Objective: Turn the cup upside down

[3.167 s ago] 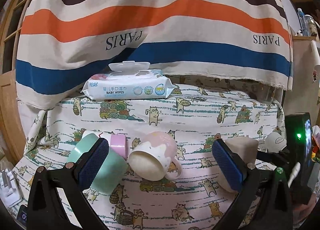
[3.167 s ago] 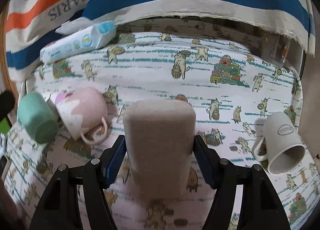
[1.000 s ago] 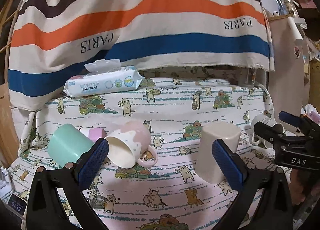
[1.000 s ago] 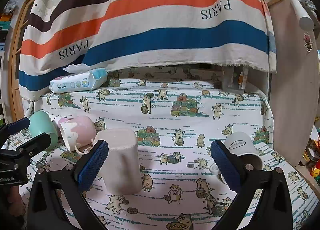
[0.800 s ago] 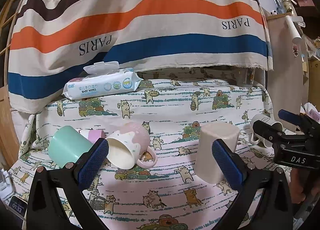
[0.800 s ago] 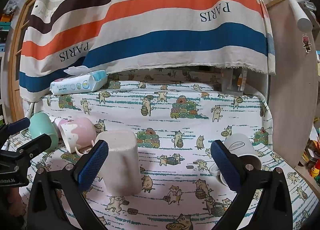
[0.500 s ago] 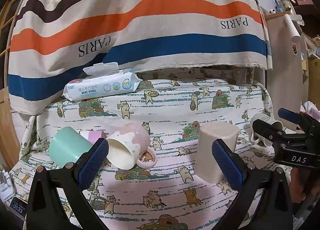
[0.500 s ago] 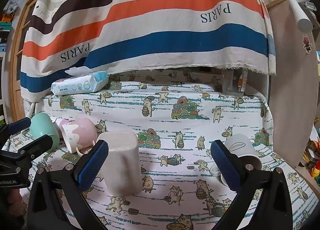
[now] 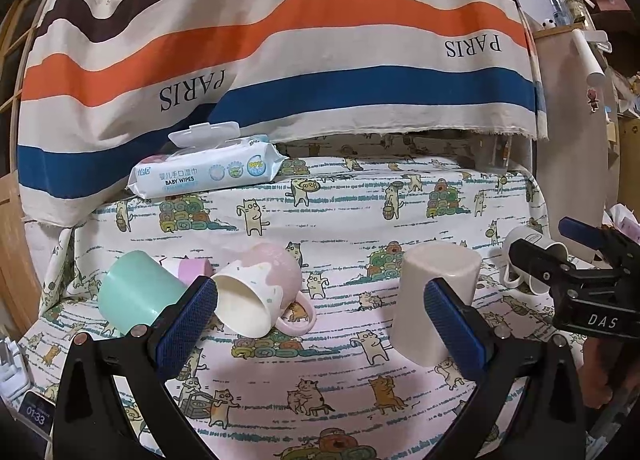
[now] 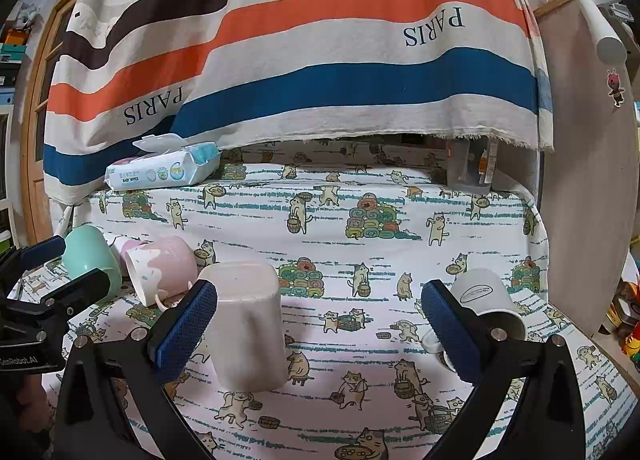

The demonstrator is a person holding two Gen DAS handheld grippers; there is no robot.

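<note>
I hold both tools level and low over the table, each with its blue textured pads spread wide, gripping nothing. My left tool [image 9: 320, 324] frames the pink-and-white mug [image 9: 260, 292] on its side. My right tool [image 10: 320, 324] has the beige cup [image 10: 246, 324] standing upside down just beside its left pad. The matte cup is squarish with rounded corners. Far left lies a soft pack printed "BABY WIPES" [image 9: 204, 173]. The striped cloth [image 9: 280, 59] behind reads "PARIS".

Left gripper [image 9: 320, 320] frame: black, silver screws
Fingers [image 9: 186, 326]: padded in textured blue
Right gripper [image 10: 318, 326]: built alike
Marking: "DAS" printed in white
</note>
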